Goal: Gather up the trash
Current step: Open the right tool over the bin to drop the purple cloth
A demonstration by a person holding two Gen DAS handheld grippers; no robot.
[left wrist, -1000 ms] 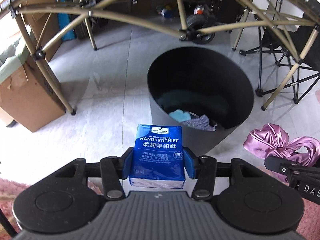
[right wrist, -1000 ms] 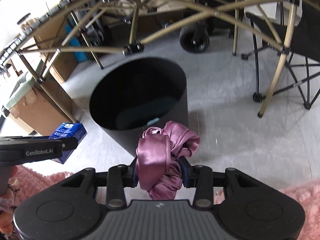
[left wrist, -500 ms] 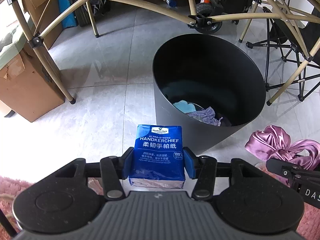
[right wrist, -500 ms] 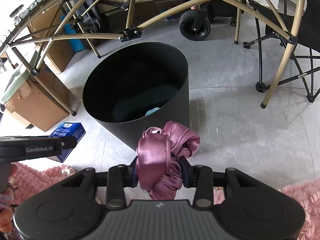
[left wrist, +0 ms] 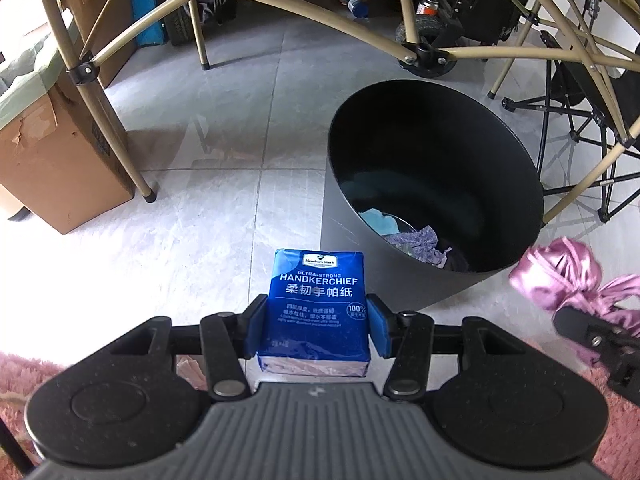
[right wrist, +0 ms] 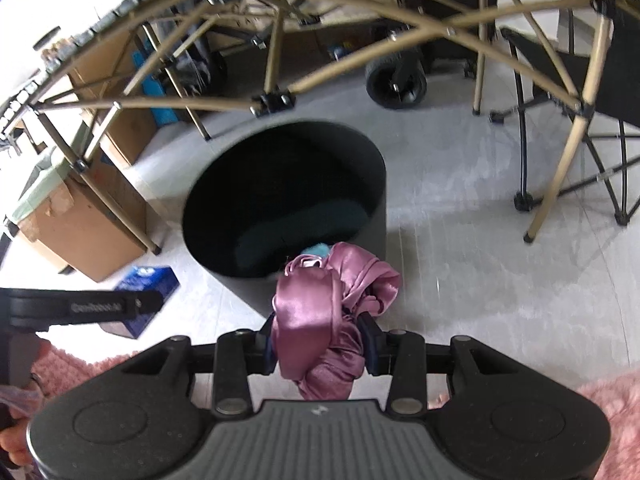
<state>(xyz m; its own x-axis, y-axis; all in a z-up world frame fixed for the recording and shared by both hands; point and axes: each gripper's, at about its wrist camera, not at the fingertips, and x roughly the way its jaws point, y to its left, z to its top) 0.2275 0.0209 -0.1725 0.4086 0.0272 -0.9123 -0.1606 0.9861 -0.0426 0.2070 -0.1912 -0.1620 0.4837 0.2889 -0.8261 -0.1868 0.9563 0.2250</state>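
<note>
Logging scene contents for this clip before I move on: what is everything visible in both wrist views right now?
Blue plastic-wrapped handkerchief tissue pack: one, blue with white print, clamped in the left gripper, short of the bin.
Crumpled pink satin cloth: one, pink-purple, clamped in the right gripper at the bin's near rim.
Round black trash bin: one, black, on the tiled floor, with light blue and patterned scraps inside.
Brown cardboard boxes: at least two, brown, left of the bin.
Tan metal folding frame: one, tan, arching over the bin.
Black folding chair: one, black, far right.
Black wheel: one, black, behind the bin.
Fluffy pink rug: one, pink, bottom edges.
Left gripper: black, blue pads, shut.
Right gripper: black, shut.
</note>
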